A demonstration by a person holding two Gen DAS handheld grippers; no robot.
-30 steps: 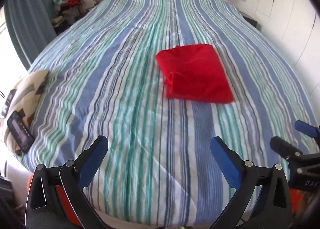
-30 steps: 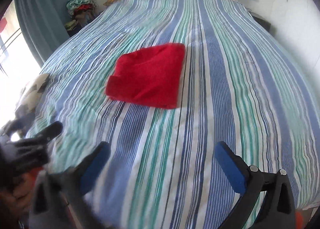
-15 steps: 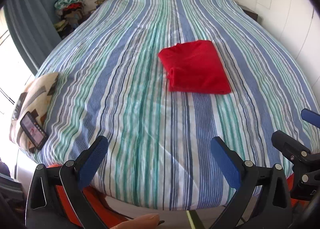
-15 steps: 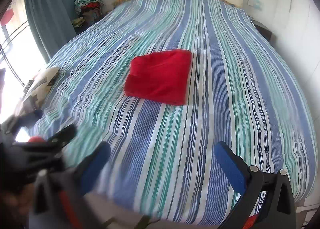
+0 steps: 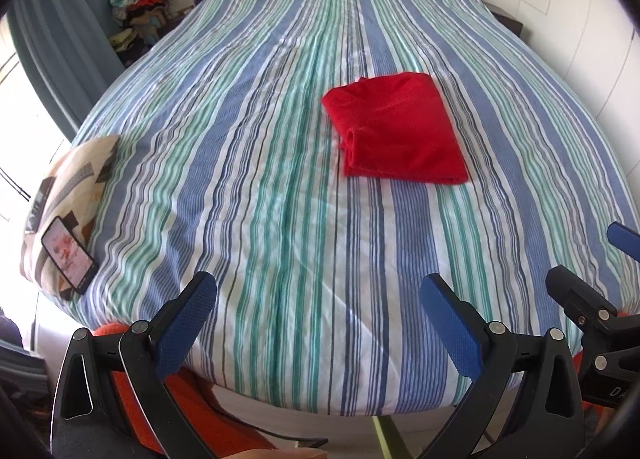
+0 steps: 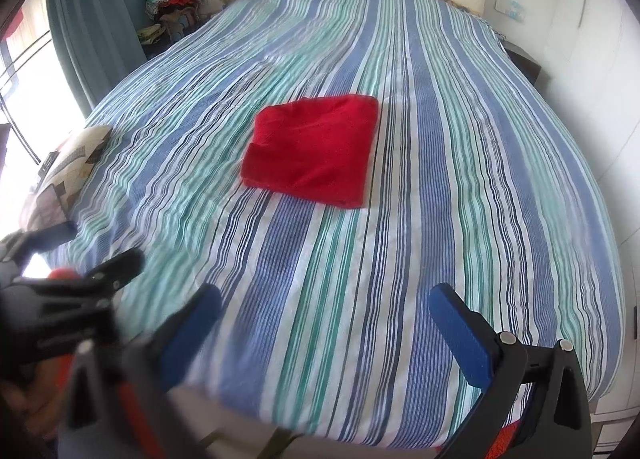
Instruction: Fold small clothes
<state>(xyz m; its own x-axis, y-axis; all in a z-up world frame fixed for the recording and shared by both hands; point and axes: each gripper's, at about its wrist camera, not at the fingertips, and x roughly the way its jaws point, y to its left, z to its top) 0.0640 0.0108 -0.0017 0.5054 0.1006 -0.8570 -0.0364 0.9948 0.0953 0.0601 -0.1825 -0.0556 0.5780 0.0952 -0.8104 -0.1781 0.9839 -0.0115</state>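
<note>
A red garment [image 5: 396,129] lies folded into a neat rectangle on the striped bed, right of centre in the left wrist view and near the middle in the right wrist view [image 6: 314,149]. My left gripper [image 5: 318,299] is open and empty, held back over the foot edge of the bed, well short of the garment. My right gripper [image 6: 324,309] is open and empty too, also over the foot edge. Each gripper shows at the side of the other's view: the right one [image 5: 592,299] and the left one [image 6: 72,271].
The bed cover [image 5: 248,163] has blue, green and white stripes. A patterned cushion [image 5: 68,187] with a phone [image 5: 68,255] on it sits at the bed's left edge. A clothes pile [image 5: 140,3] and a curtain [image 6: 92,15] stand at the far left; a wall [image 6: 600,39] runs along the right.
Both grippers have pulled back from the bed toward its foot edge, so the folded red garment looks farther away. Both stay open and the garment has not moved.
</note>
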